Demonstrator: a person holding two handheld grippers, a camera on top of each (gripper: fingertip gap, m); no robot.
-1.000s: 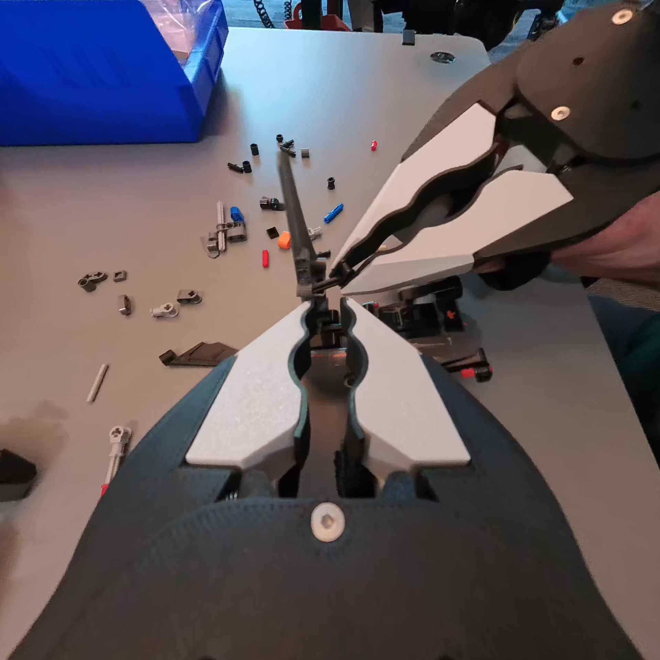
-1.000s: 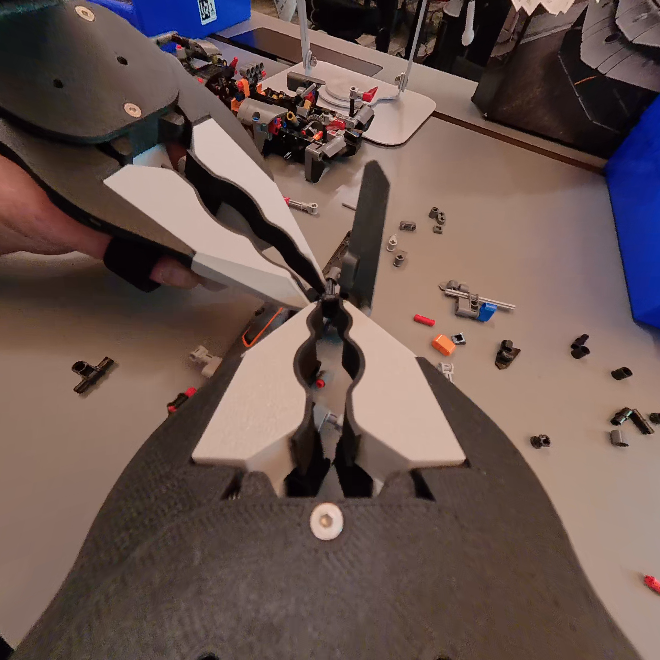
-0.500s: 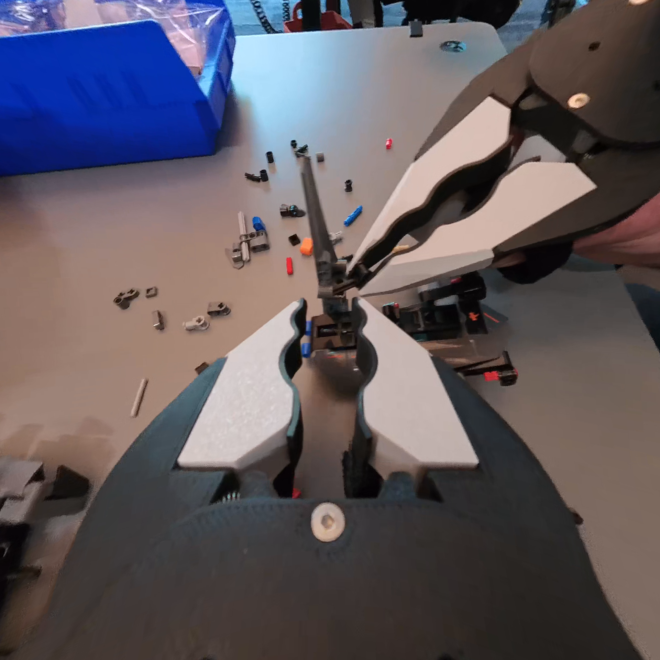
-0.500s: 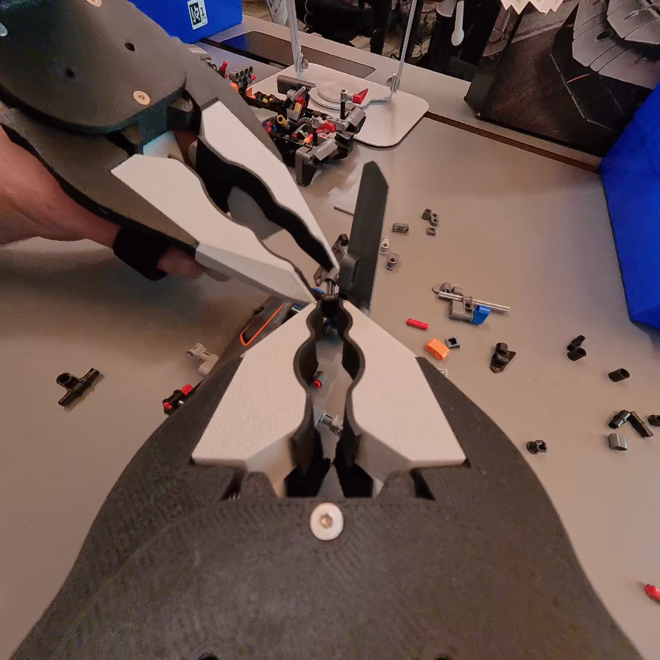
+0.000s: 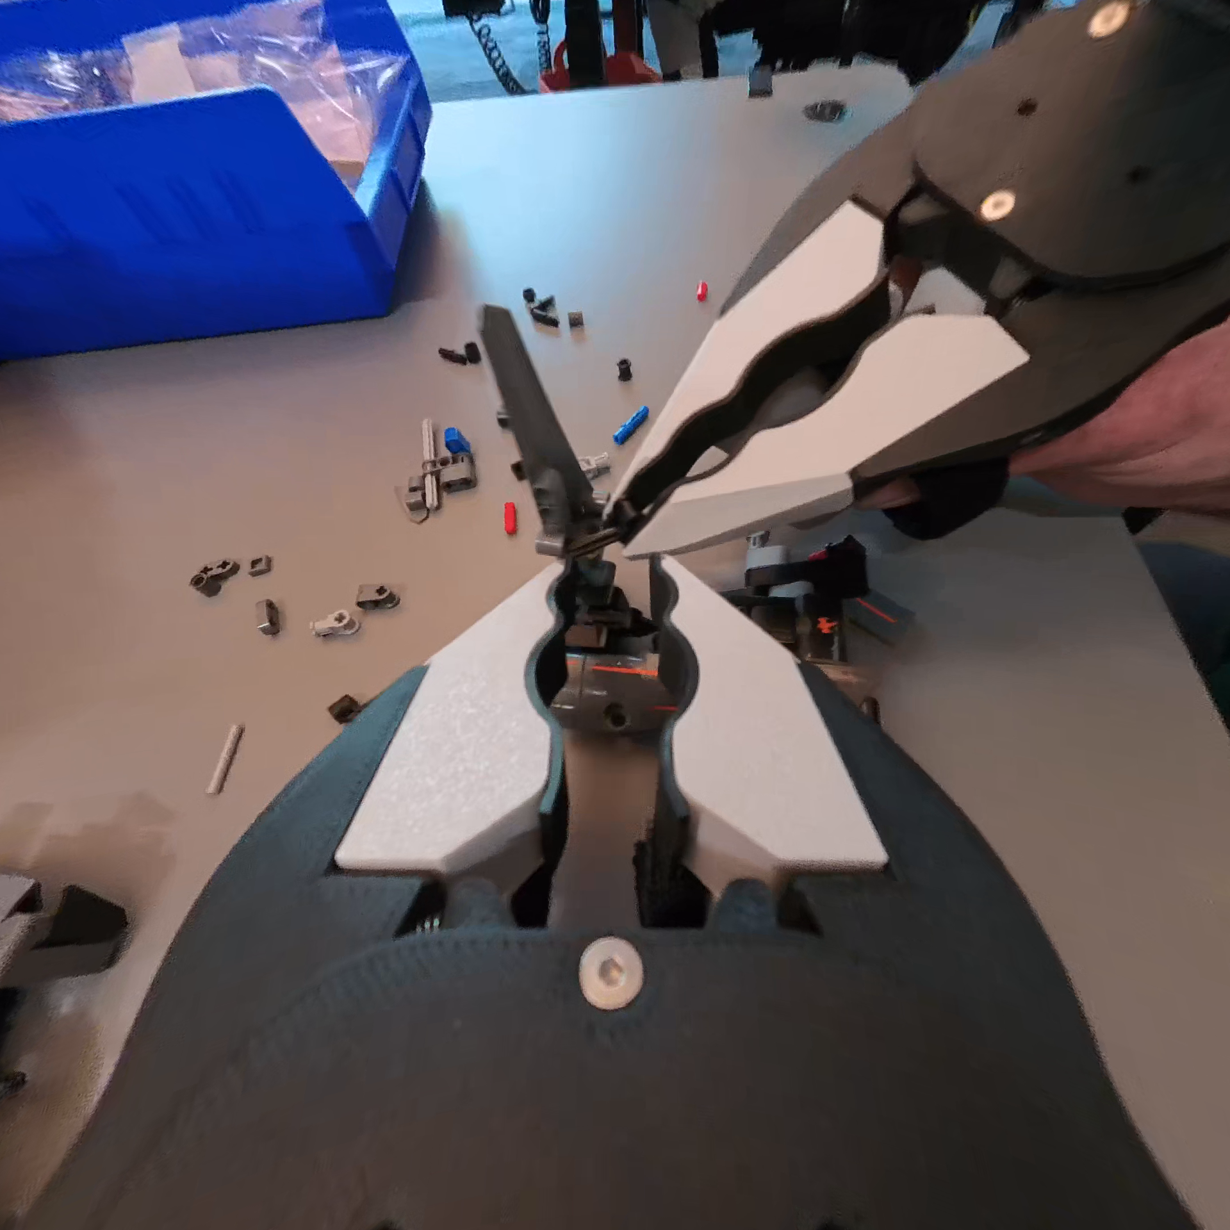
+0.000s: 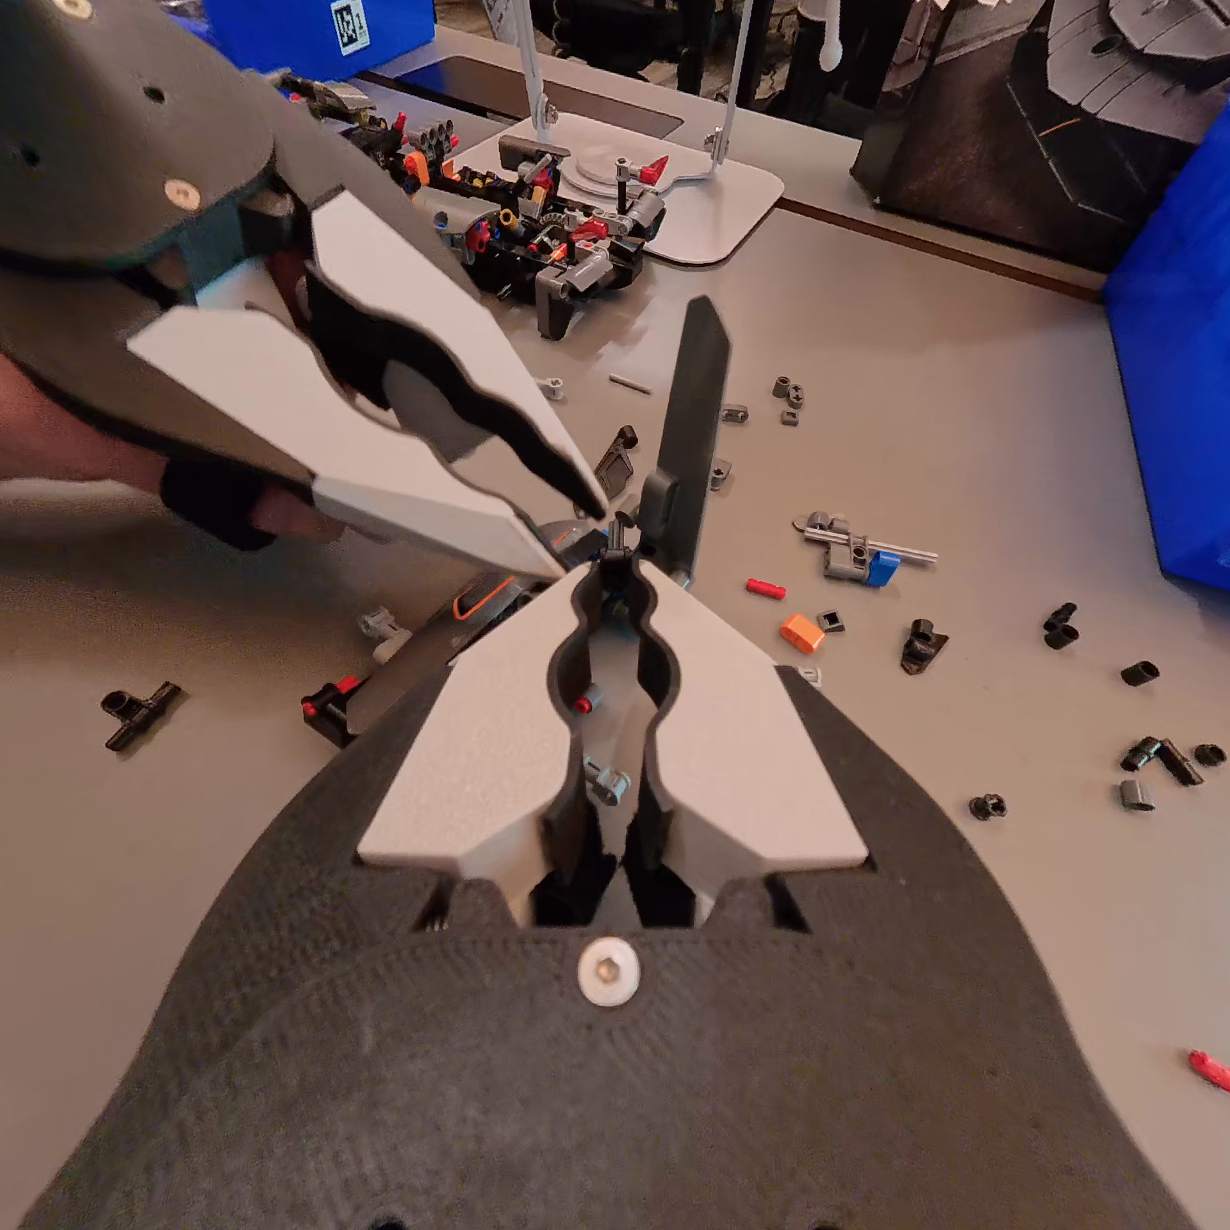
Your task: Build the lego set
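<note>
Ideally, keep the right claw (image 6: 615, 566) clenched on the black blade assembly (image 6: 689, 426) while the released left claw (image 5: 609, 572) regrips squarely.

— What's different from a second ago?
— The left gripper (image 5: 609, 572) has spread its fingers; they had been pinched shut at frame centre.
— And the long dark blade (image 5: 526, 412)?
— It has tipped further toward the upper left, with the blue bin (image 5: 193, 219) now filling more of that corner.

Table (image 5: 665, 200) is showing plain grey; bin (image 5: 186, 219) blue; long blade piece (image 6: 692, 412) black; loose pin (image 6: 765, 588) red; small block (image 6: 802, 632) orange.
</note>
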